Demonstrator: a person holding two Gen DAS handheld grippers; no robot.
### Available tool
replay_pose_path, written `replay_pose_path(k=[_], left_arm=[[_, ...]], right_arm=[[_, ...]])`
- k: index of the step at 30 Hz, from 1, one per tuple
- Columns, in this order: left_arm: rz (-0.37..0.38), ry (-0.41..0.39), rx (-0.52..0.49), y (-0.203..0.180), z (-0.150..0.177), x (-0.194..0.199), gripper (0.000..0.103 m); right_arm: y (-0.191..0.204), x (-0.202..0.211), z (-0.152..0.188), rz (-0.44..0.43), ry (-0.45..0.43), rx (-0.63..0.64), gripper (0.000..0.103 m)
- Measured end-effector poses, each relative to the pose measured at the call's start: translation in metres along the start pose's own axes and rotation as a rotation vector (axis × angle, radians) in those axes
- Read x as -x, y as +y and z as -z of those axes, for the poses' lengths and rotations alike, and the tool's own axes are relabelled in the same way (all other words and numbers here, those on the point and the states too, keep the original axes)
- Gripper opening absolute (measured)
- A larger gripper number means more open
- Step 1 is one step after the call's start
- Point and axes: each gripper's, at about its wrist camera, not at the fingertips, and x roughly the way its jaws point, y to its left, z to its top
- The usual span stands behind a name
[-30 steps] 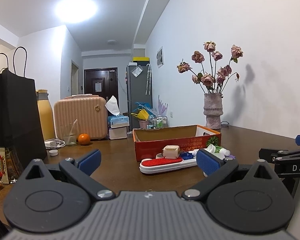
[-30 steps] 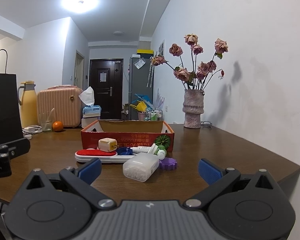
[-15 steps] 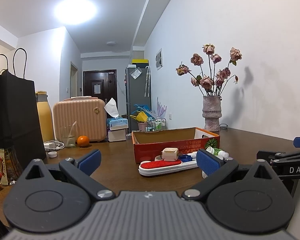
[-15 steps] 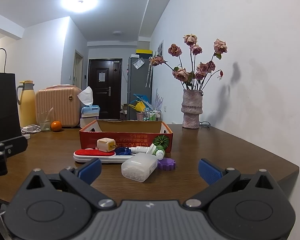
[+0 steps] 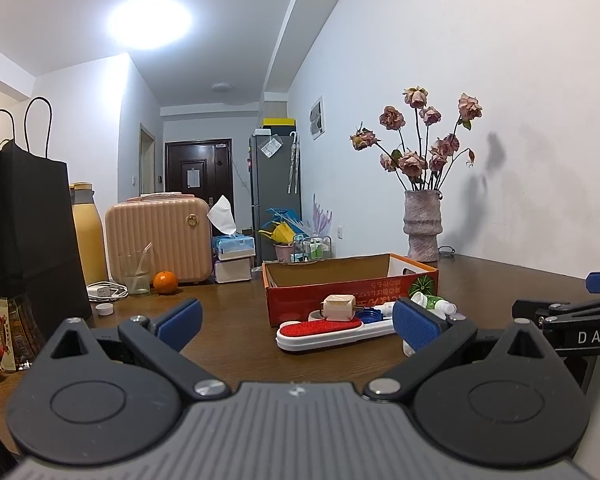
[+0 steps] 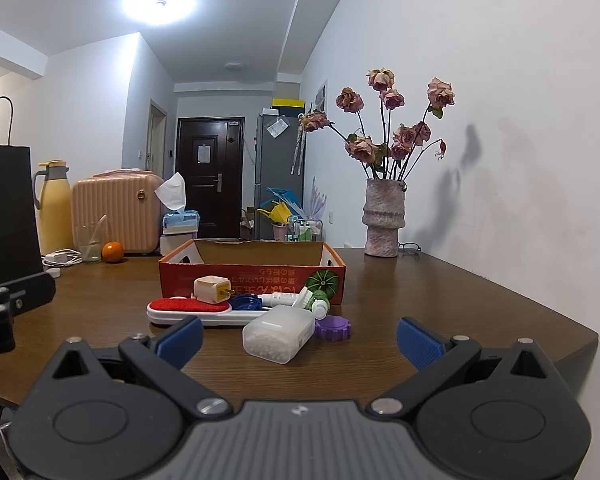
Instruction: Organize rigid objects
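Observation:
An open red cardboard box (image 6: 252, 274) stands on the brown table, also in the left wrist view (image 5: 348, 286). In front of it lie a white lint brush with a red pad (image 6: 188, 308), a white charger cube (image 6: 211, 289), a blue lid (image 6: 245, 303), a white and green tube (image 6: 300, 300), a purple gear-shaped lid (image 6: 334, 328) and a clear box of white beads (image 6: 278, 334). My right gripper (image 6: 298, 338) is open and empty, just short of the clear box. My left gripper (image 5: 296, 322) is open and empty, near the lint brush (image 5: 320, 330).
A vase of dried roses (image 6: 382, 220) stands at the back right by the wall. At the left are a black paper bag (image 5: 24, 232), a yellow flask (image 5: 88, 240), a pink case (image 5: 158, 240), a glass (image 5: 137, 274), an orange (image 5: 165, 282), a tissue box (image 5: 233, 246). The table's edge (image 6: 572, 346) is at the right.
Both grippers have shifted slightly; the box and objects sit a little lower and nearer in both views. Both stay open and nothing on the table has moved.

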Motion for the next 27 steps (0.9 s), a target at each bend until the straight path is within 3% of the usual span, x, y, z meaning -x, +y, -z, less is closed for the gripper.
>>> replay_pose_path(k=[20,27], left_arm=[[0.009,0.016,-0.001,0.000,0.001,-0.002,0.103],[0.029,0.066,0.025,0.002,0.007,-0.059,0.103]], right_arm=[[0.001,-0.001,0.003,-0.003,0.008,-0.003,0.103],[-0.017,-0.048,-0.002,0.007,0.030,0.015,0.103]])
